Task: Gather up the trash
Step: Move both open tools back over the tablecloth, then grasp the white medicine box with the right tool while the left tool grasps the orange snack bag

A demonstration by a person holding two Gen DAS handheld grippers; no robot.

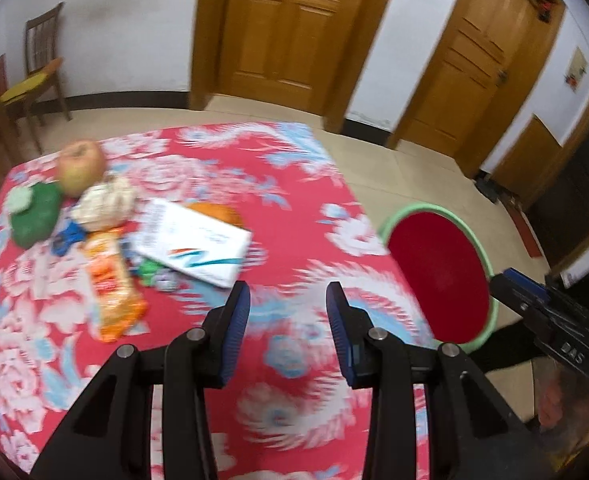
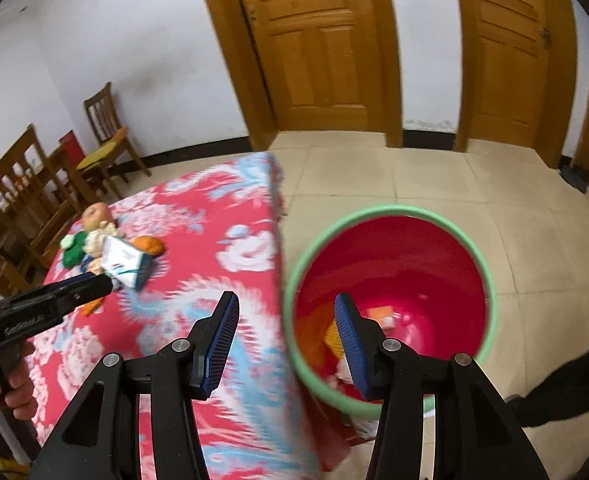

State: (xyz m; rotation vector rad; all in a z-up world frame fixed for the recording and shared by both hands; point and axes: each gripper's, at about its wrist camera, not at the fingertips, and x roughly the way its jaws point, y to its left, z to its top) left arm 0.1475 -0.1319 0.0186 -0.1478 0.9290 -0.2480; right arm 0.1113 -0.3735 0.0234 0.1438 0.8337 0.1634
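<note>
Hovering over the floral tablecloth (image 1: pixel 198 152), left gripper (image 1: pixel 287 294) part open, empty. Right gripper (image 2: pixel 286 308) parted, empty, above red bin (image 2: pixel 490 280).

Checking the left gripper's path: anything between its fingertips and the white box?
Nothing but bare floral tablecloth lies between the left gripper and the white box, in the left wrist view. The orange packet lies off to the left.

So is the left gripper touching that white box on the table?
Apart. The left wrist view shows red cloth between the left gripper and the white box.
</note>
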